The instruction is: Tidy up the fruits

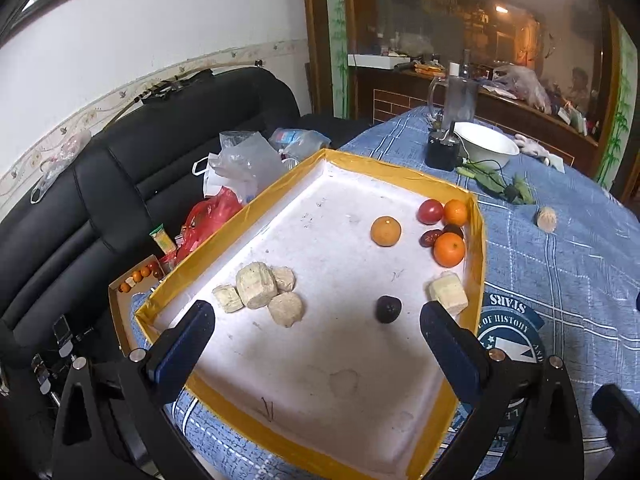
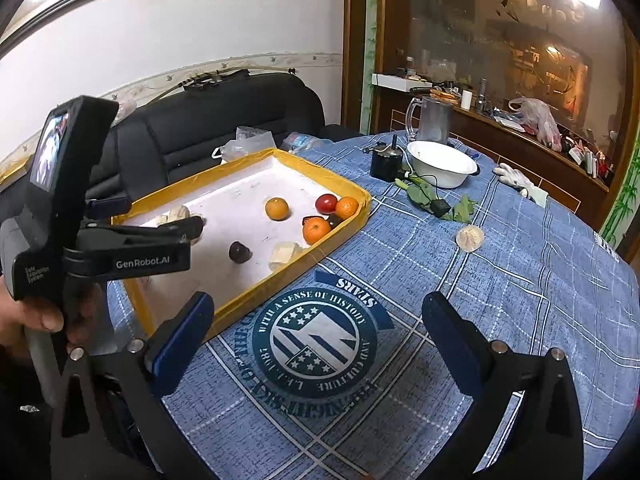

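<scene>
Dark fruit (image 1: pixel 388 309) lies just ahead between the wide, empty left claw (image 1: pixel 316 316).

tray (image 1: pixel 400 172) near corner cut off, pale blocks (image 2: pixel 176 214) half-hidden

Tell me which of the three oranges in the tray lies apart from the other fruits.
The round orange toward the tray's middle; the other two touch the corner cluster.

1. Middle of the tray (image 1: pixel 474 216) is wide open; only a dark fruit (image 1: pixel 388 309) sits there, between the spread left tongs (image 1: pixel 316 334).
2. Far right corner's crowded: oranges (image 1: pixel 449 249), tomato (image 1: pixel 430 211).
3. Pale blocks (image 1: pixel 258 290) clog the left side.
4. Bare desk (image 2: pixel 520 280) under the right tongs (image 2: pixel 316 332), nothing between them.
</scene>
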`<state>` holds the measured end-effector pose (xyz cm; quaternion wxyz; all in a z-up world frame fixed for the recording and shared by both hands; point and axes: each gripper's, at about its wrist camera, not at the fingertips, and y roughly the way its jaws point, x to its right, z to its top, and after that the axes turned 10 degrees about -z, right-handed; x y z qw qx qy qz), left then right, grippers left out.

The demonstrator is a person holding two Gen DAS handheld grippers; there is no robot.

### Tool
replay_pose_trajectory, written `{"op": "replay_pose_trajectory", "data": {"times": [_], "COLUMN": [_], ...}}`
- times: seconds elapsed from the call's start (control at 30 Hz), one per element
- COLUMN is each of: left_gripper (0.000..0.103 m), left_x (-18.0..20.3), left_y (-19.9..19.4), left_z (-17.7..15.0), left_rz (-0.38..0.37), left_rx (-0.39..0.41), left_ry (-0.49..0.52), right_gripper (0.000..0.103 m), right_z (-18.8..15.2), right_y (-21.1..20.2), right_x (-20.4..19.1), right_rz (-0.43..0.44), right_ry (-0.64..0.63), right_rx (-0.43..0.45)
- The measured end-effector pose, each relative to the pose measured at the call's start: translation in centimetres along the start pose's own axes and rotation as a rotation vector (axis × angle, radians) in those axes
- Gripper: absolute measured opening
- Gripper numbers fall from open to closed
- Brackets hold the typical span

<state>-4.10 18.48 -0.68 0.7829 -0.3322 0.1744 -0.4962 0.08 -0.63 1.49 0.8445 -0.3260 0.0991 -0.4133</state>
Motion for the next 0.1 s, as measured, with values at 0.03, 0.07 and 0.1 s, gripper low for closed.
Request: {"op": "replay_pose_trajectory", "data": {"times": [0.03,0.07,0.1], "left_gripper": [0.102,0.102,0.102], "left_x": [-0.01,-0.09,-0.31], "left_y": [0.04,0.10,0.19], "left_z": [-0.01,0.01,0.14], "left_rz": [0.007,0.016,0.017], "left_rx": [-0.002,-0.003,-0.005], "left_ry": [-0.003,-0.006,-0.013], "right_gripper": [0.103,0.103,0.103], "right_z": [-0.10,-0.06,-0.03], "right_y": [-0.06,-0.11,-0.15], "right_x": [0.05,-0.04,-0.09], "right_rz": [0.000,0.001,0.000], "right_ry": [0.003,0.004,0.004], "right_rx": [0.002,0.004,0.006]}}
